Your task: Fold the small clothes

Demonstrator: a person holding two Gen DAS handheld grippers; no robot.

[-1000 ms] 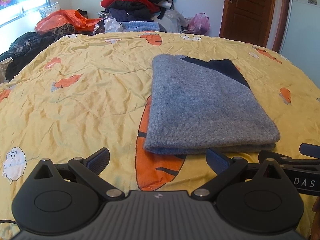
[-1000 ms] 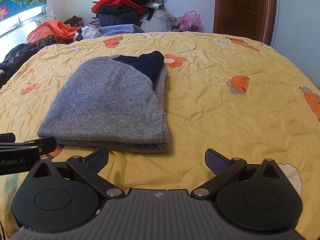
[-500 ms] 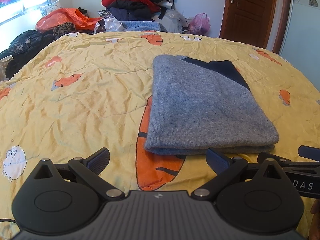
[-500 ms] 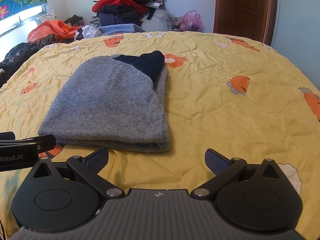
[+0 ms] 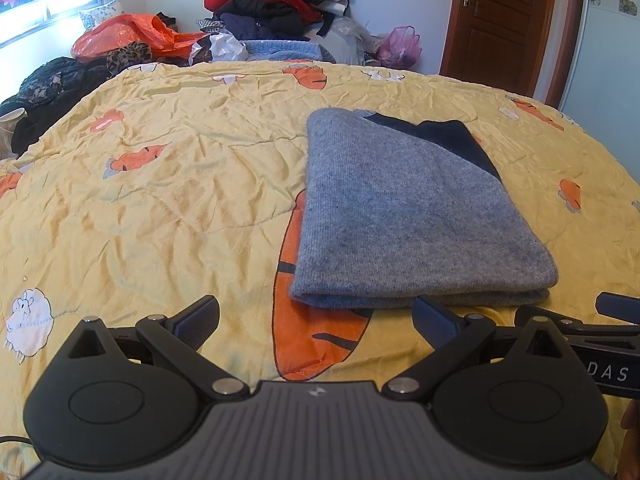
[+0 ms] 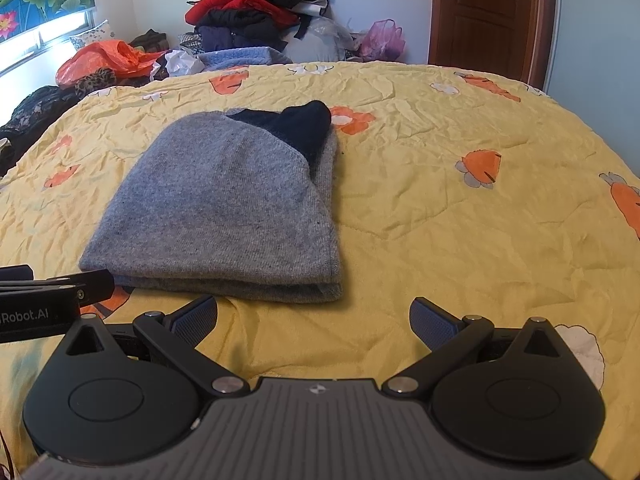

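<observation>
A bedroom with a brown door (image 5: 496, 20) in the far corner holds a bed covered by a yellow quilt (image 5: 160, 200) printed with carrots and sheep; along the quilt's far edge sits a heap of unfolded clothes (image 5: 276, 4), red and dark pieces on top, with an orange plastic bag (image 5: 120, 36) toward the far left corner.

Compared with the views of a second ago, almost nothing has changed. The grey knit garment (image 5: 400, 216) lies in the same folded packet near the quilt's near edge, a navy panel (image 5: 452, 136) showing at its far end and layered folds stacked at the near end. Both views have only crept slightly, so the hands appear to be pausing rather than working.

The left gripper (image 5: 316, 318) is spread wide with nothing between its fingers, hovering over the quilt just short of the packet's near left corner. The right gripper (image 6: 314, 316) is likewise spread and empty, just short of the packet's near right corner; in its view the left tool's side bar juts in from the left edge.

That stillness, with both claws free and clear of the cloth, suggests this garment's fold is finished and released. The packet looks tidy enough, though the top layer sits slanted over the navy part. The likely remaining work lies in the heap at the far edge.
</observation>
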